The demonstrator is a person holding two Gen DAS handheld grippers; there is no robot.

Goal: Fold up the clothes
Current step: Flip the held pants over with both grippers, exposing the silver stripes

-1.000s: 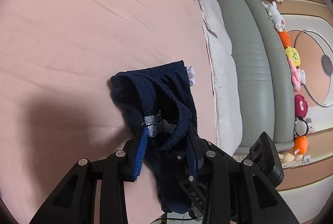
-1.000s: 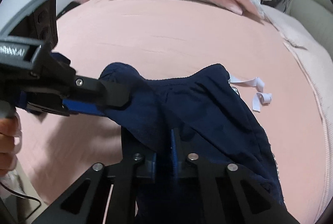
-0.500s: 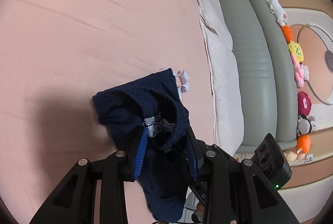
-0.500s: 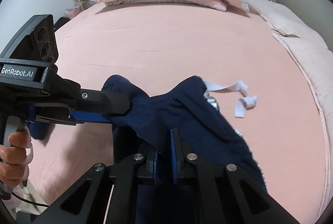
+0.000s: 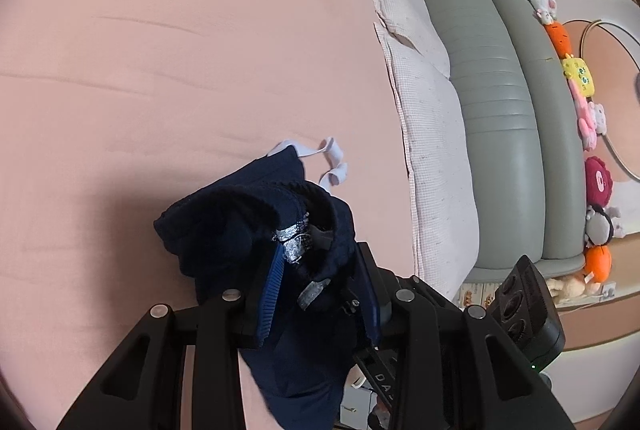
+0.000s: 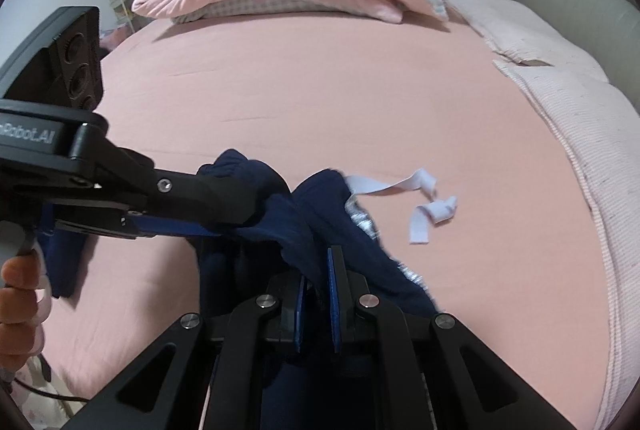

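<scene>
The left claw (image 5: 320,290) grips a bunched fold of a navy garment (image 5: 240,230), its blue pads pressed against the cloth on either side. The garment hangs partly above the pink bed sheet (image 5: 180,50), with a silvery trim showing at the gathered edge. A white drawstring (image 5: 332,166) curls on the sheet just beyond it. To the right runs a grey-green padded headboard (image 5: 492,90), with plush toys (image 5: 592,134) lined along it.

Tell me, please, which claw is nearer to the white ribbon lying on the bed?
Right. The right claw grips the navy garment just beside the white ribbon; the left claw grips farther across the garment.
</scene>
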